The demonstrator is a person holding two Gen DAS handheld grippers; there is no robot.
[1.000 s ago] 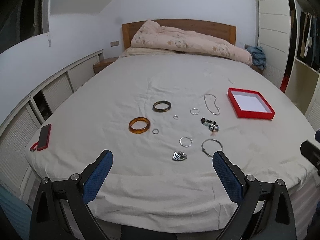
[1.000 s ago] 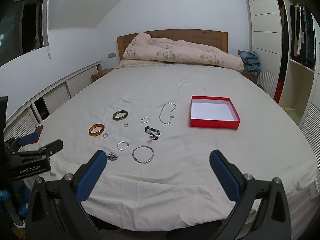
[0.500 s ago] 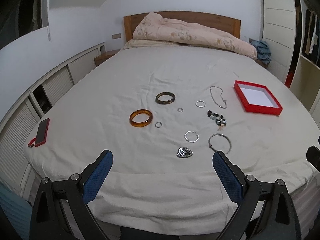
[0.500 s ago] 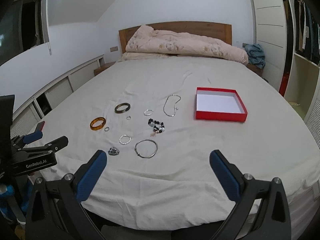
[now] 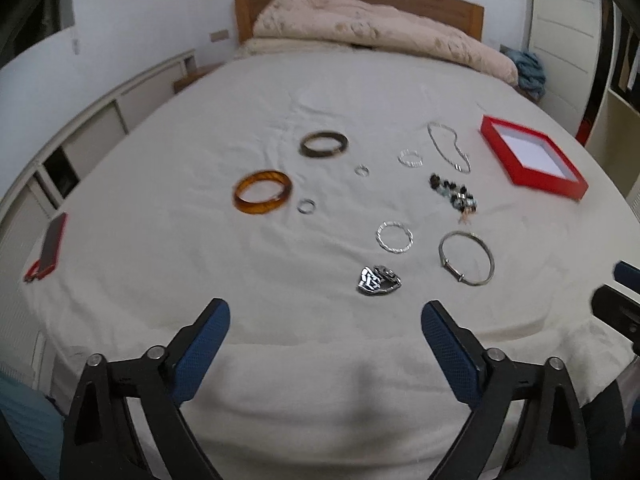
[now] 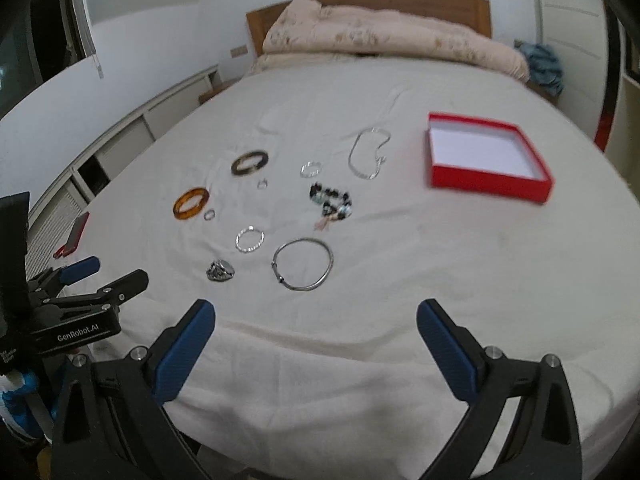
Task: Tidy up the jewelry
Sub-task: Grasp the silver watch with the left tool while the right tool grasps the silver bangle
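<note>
inside, red box (image 6: 490, 184) bare — jewelry (image 6: 303, 265) outside.

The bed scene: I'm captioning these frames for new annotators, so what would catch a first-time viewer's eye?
Probably the red box, open and empty, on the right of the pale bed sheet. Next the jewelry scattered left of it: an amber bangle, a dark bangle, a silver chain, a beaded bracelet and a large silver bangle. Both open claws, left and right, hover at the near edge.
</note>
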